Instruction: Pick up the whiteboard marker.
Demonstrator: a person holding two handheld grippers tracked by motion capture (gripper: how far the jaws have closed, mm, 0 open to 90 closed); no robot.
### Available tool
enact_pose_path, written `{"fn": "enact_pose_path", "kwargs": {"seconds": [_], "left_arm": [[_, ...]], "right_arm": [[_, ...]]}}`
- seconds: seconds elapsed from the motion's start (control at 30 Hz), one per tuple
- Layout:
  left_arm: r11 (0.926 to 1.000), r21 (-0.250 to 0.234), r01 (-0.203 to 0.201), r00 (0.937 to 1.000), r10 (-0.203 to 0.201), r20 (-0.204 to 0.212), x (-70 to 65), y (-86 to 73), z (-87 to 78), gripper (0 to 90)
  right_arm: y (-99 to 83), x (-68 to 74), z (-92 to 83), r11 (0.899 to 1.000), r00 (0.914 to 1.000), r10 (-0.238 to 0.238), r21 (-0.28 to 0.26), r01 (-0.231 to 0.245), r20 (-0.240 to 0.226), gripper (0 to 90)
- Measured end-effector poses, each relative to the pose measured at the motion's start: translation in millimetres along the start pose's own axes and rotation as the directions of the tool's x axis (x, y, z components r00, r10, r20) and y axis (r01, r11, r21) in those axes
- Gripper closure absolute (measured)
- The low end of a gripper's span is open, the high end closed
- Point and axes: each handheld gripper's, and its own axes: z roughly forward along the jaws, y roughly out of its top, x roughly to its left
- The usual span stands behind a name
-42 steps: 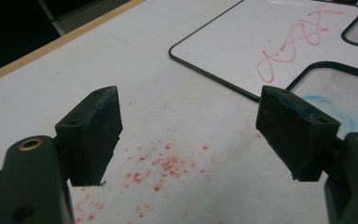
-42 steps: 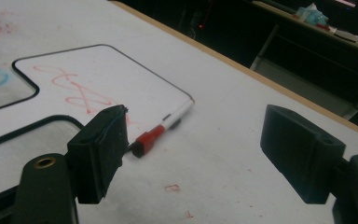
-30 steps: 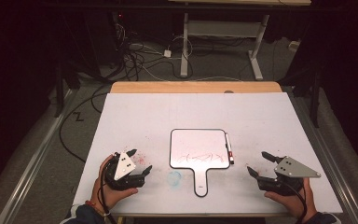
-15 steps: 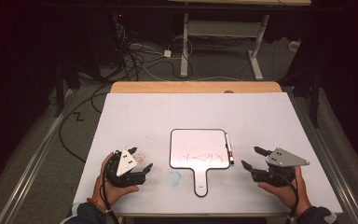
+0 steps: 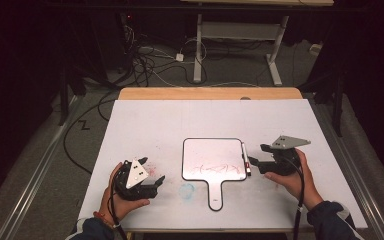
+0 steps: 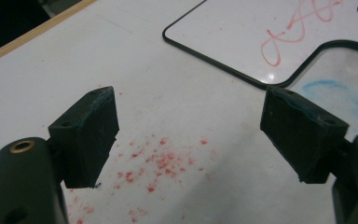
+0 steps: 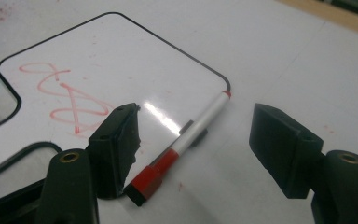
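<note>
Bench (image 5: 155, 125): white top with a wooden strip along its far edge; a scatter of red specks (image 6: 158, 161) and a blue smudge (image 5: 186, 189) mark it near my left hand.
Whiteboard (image 5: 212, 155): paddle-shaped, black-rimmed, lying flat mid-bench with its handle toward me; a red scribble (image 7: 70, 100) is drawn on it.
Left tongs (image 5: 156, 182): in my left hand, low over the red specks, well apart from the whiteboard; the jaws have just been opening and stand wide apart with nothing between them.
Right tongs (image 5: 256, 157): in my right hand, just beside the whiteboard's right edge; the jaws have just been closing a little, yet stand apart, one each side of the marker, neither pad pressing it.
Marker (image 7: 186, 137): white barrel, red cap end nearest me, lying along the whiteboard's right edge, just beside my right tongs' left pad (image 7: 119, 140).
</note>
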Motion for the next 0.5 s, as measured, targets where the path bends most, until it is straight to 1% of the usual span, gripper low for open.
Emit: {"fn": "enact_pose_path", "kwargs": {"seconds": [0.03, 0.07, 0.1, 0.13, 0.17, 0.2, 0.23, 0.27, 0.3, 0.33, 0.37, 0.43, 0.5], "left_arm": [[1.0, 0.001, -0.005, 1.0, 0.005, 0.006, -0.8, -0.3, 0.4, 18.4], [1.0, 0.001, -0.005, 1.0, 0.005, 0.006, -0.8, -0.3, 0.4, 18.5], [1.0, 0.007, -0.006, 0.9999, 0.006, 0.013, -1.2, -0.3, 1.4, 18.6], [0.9999, 0.014, -0.007, 0.9998, 0.007, 0.016, -1.6, -0.1, 2.5, 18.6], [0.9998, 0.017, -0.014, 0.9997, 0.014, 0.021, -2.7, 0.3, 4.5, 18.6], [0.9996, 0.022, -0.018, 0.9996, 0.017, 0.024, -3.1, 0.4, 5.9, 18.6], [0.9992, 0.033, -0.023, 0.9995, 0.023, 0.024, -3.7, 0.5, 7.4, 18.6], [0.9992, 0.033, -0.023, 0.9995, 0.023, 0.024, -3.7, 0.5, 7.4, 18.7], [0.9982, 0.047, -0.037, 0.999, 0.036, 0.025, -4.6, 0.2, 9.3, 18.8], [0.9982, 0.047, -0.037, 0.999, 0.036, 0.025, -4.6, 0.2, 9.3, 18.8], [0.9978, 0.051, -0.043, 0.9987, 0.042, 0.028, -4.9, 0.1, 9.8, 18.8], [0.9974, 0.054, -0.049, 0.9983, 0.047, 0.033, -5.9, 0.0, 9.8, 18.8], [0.9971, 0.052, -0.056, 0.998, 0.054, 0.031, -7.2, 0.2, 8.9, 18.8]], "right_arm": [[2.7, -3.3, 3.4, 0.999, 0.9994, 0.034, 0.022, -0.034, -0.012, 33.9], [2.7, -3.3, 3.4, 0.999, 0.9994, 0.034, 0.022, -0.034, -0.012, 33.9], [7.5, -9.0, 10.3, 0.996, 0.997, 0.073, 0.052, -0.072, -0.023, 34.0], [9.9, -12.0, 14.6, 0.993, 0.9959, 0.088, 0.079, -0.086, -0.018, 34.1], [11.7, -14.8, 19.0, 0.99, 0.994, 0.107, 0.098, -0.105, -0.023, 34.7], [13.0, -17.9, 24.1, 0.986, 0.991, 0.128, 0.109, -0.123, -0.039, 36.2], [14.1, -19.7, 28.9, 0.98, 0.9873, 0.152, 0.133, -0.145, -0.046, 36.6], [14.7, -21.4, 34.5, 0.976, 0.9852, 0.162, 0.159, -0.151, -0.057, 37.2], [14.9, -22.4, 39.5, 0.971, 0.9826, 0.176, 0.173, -0.164, -0.058, 40.2], [15.2, -23.5, 43.9, 0.967, 0.9826, 0.181, 0.191, -0.17, -0.043, 41.5], [15.2, -24.8, 48.3, 0.963, 0.9813, 0.188, 0.205, -0.176, -0.041, 42.5], [14.7, -28.3, 55.3, 0.951, 0.973, 0.227, 0.223, -0.212, -0.042, 47.8], [14.0, -30.4, 60.9, 0.944, 0.9671, 0.249, 0.237, -0.23, -0.052, 50.0]]}}
